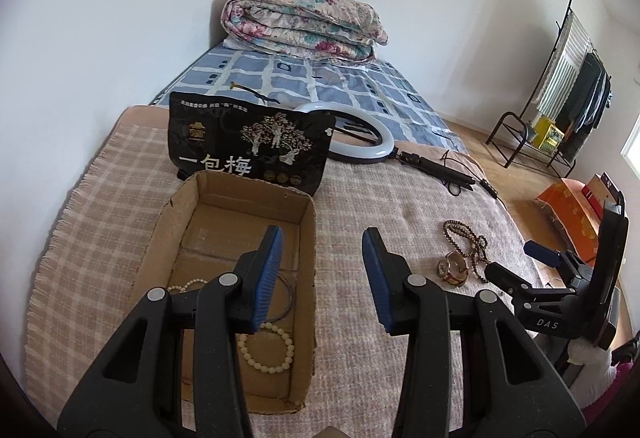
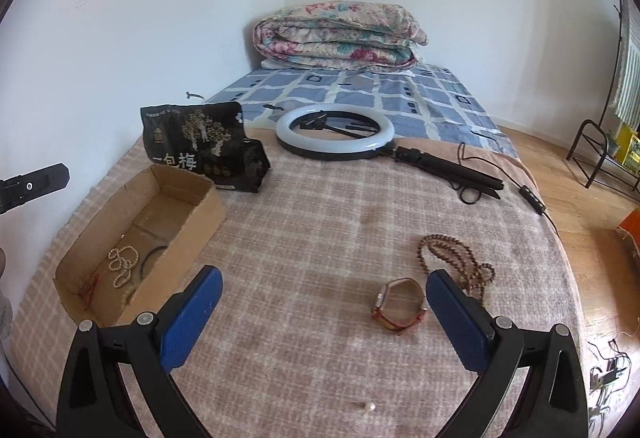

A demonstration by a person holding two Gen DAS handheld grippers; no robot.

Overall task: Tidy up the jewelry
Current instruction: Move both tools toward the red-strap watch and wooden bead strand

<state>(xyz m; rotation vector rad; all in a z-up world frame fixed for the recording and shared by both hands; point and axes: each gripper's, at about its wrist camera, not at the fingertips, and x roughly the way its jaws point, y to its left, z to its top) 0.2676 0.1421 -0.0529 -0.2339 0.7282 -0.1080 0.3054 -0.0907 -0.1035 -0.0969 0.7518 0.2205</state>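
Note:
An open cardboard box (image 1: 308,238) (image 2: 192,234) lies on the plaid blanket. It holds a cream bead bracelet (image 1: 266,350), a pearl string (image 2: 124,264), a dark bangle (image 2: 154,258) and a red cord (image 2: 90,290). My left gripper (image 1: 322,242) hovers over the box's right wall, open, nothing between its blue pads. A red-strapped watch (image 2: 400,306) (image 1: 452,270) and a brown bead necklace (image 2: 452,258) (image 1: 468,238) lie on the blanket. My right gripper (image 2: 325,276) (image 1: 520,262) is wide open above the blanket, with the watch just inside its right finger and untouched. A small pearl pin (image 2: 366,406) lies near its base.
A black snack bag (image 1: 252,142) stands behind the box. A ring light on a folded tripod (image 2: 336,132) with its cable lies further back. A folded floral quilt (image 1: 304,22) rests at the bed's head by the wall. A clothes rack (image 1: 560,98) stands on the wooden floor to the right.

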